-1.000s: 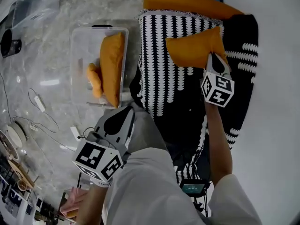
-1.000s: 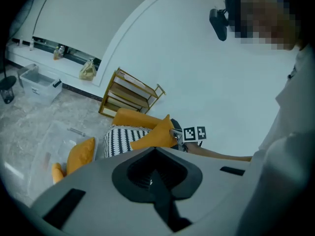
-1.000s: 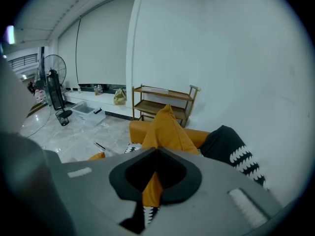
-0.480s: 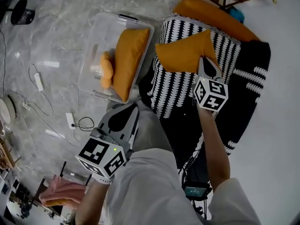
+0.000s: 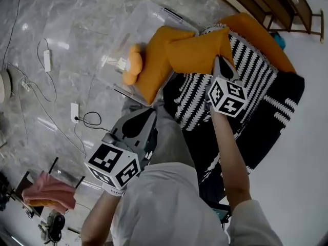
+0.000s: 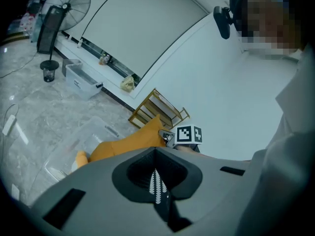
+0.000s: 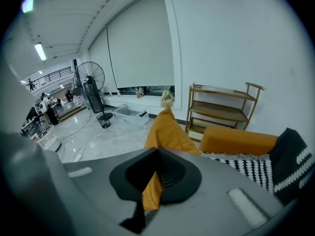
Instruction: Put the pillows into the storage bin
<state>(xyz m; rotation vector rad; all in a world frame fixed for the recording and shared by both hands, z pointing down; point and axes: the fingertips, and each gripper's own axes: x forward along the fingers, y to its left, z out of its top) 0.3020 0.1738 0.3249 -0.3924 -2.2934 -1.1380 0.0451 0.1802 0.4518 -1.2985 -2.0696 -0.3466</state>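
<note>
My right gripper [image 5: 219, 61] is shut on a corner of an orange pillow [image 5: 195, 53]; the pillow hangs over the near edge of the clear storage bin [image 5: 110, 45]. Orange fabric shows pinched between the jaws of the right gripper [image 7: 155, 181] in its own view, with the pillow [image 7: 167, 129] hanging ahead. A second orange pillow [image 5: 154, 73] stands in the bin beside a small orange thing [image 5: 134, 65]. My left gripper [image 5: 148, 116] is shut on nothing, low by my body. In the left gripper view its jaws [image 6: 156, 186] stay together, with the held pillow [image 6: 128, 146] beyond.
A black-and-white patterned blanket [image 5: 246, 91] lies on the right, with a long orange cushion [image 5: 261, 37] behind it and a wooden shelf [image 5: 271, 1] further back. Cables and a power strip [image 5: 47, 60] lie on the marble floor at left. A pink cloth [image 5: 48, 192] sits at lower left.
My right gripper has carried the orange pillow left, from above the patterned blanket to the bin's edge. The left gripper has shifted a little with my body and stays shut.
</note>
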